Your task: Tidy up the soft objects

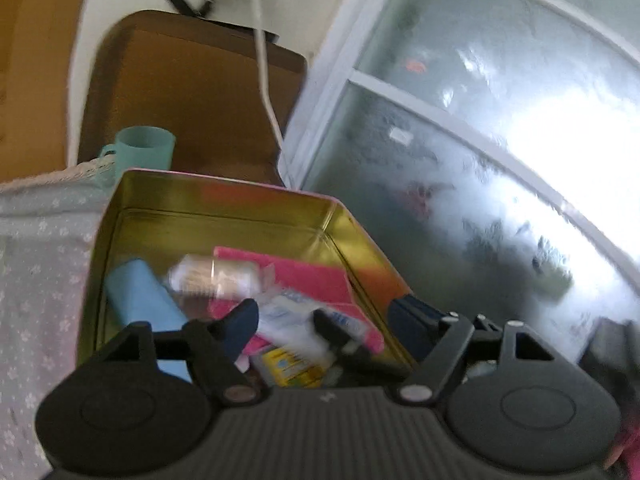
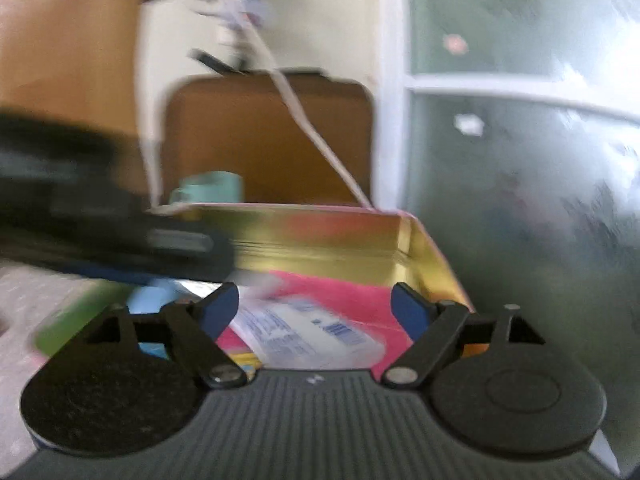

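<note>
Evidently both the left gripper [image 1: 324, 316] and right gripper [image 2: 316, 308] hover spread and empty over the gold tin [image 1: 224, 200], which corrals the pink cloth [image 1: 304, 276] and tissue packet [image 2: 308, 328].

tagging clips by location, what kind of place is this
Probably a room in a home, at a table by a window: a flowered tablecloth, a frosted window, a wooden chair back with a green mug, and a gold tin of small packets.

blurred left gripper [image 2: 120, 240] hides tin's [image 2: 320, 236] left side; pkt [image 2: 304, 328] print unreadable.
</note>
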Available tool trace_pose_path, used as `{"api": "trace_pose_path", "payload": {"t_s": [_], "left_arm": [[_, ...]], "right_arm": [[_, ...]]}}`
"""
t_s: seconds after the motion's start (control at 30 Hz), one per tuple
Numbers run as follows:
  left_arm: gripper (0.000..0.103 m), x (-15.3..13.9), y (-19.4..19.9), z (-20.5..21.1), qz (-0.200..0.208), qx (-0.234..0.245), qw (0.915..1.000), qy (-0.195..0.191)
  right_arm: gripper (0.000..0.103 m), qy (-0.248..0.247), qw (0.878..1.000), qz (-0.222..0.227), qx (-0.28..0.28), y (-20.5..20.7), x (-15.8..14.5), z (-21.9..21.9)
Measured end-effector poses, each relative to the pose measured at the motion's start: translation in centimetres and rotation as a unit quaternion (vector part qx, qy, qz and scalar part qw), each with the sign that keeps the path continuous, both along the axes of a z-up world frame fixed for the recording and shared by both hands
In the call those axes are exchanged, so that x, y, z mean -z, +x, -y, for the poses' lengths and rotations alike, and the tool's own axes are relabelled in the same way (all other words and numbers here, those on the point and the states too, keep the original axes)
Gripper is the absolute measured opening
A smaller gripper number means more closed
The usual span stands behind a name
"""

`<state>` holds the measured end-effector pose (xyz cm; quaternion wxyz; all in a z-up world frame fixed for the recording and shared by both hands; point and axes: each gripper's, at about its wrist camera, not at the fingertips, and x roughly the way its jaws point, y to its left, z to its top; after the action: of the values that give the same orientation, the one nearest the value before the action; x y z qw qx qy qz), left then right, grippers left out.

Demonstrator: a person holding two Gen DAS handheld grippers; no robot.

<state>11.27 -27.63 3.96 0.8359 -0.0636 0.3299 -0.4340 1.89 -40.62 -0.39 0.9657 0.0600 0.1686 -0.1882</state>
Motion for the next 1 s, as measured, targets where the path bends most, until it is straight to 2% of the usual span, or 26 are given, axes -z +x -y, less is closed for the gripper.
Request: {"api": "trace_pose_path", "payload": {"t_s": [0.1,0.2,0.33,0.4,0.47,0.57,0.63,0.67,0.73,0.83,0.93,1.0], "left_arm": [[0.077,0.4,-1.6,-4.4,0.018,0.006,0.9993,-0.032],[0.077,1.9,-2.6,-9.7,0.015,-0.009,0.9992,-0.035],[0.077,4.3,-3.5,-16.4,0.007,-0.048,0.9988,-0.004],[0.077,4.9,-4.1,-19.9,0.017,-0.076,0.9967,0.024],[0.077,5.3,-4.3,-23.6,0.023,-0.113,0.9923,0.045],[0.077,6.1,-3.0,-29.3,0.018,-0.199,0.9786,0.051],[0.077,6.9,-2.5,-33.0,0.045,-0.274,0.9580,0.071],[0.077,7.3,-2.2,-34.6,0.058,-0.311,0.9449,0.086],[0.076,8.1,-1.6,-36.7,0.051,-0.351,0.9315,0.080],[0.075,8.1,-0.4,-39.3,0.003,-0.372,0.9279,0.024],[0.075,8.4,0.2,-39.8,-0.021,-0.371,0.9284,0.014],[0.076,8.7,0.4,-39.8,-0.031,-0.359,0.9327,0.009]], "right_arm": [[0.086,0.030,0.998,0.060,-0.012,-3.6,0.2,-0.4],[0.085,0.062,0.993,0.092,-0.050,-7.2,0.7,-3.4],[0.083,0.084,0.984,0.112,-0.111,-9.7,1.1,-8.6],[0.081,0.082,0.980,0.098,-0.150,-9.5,1.0,-11.6],[0.078,0.067,0.976,0.067,-0.196,-8.4,1.1,-14.7],[0.077,0.052,0.967,0.017,-0.250,-5.4,1.5,-19.1],[0.078,0.065,0.959,-0.009,-0.277,-3.1,2.1,-21.4],[0.078,0.068,0.955,-0.024,-0.287,-1.6,2.4,-22.8],[0.083,0.065,0.951,-0.053,-0.296,1.3,2.9,-25.3],[0.087,0.045,0.943,-0.087,-0.318,5.2,3.5,-28.7],[0.089,-0.025,0.941,-0.101,-0.321,8.5,4.1,-31.7],[0.097,-0.063,0.937,-0.106,-0.325,10.6,4.5,-32.6]]}}
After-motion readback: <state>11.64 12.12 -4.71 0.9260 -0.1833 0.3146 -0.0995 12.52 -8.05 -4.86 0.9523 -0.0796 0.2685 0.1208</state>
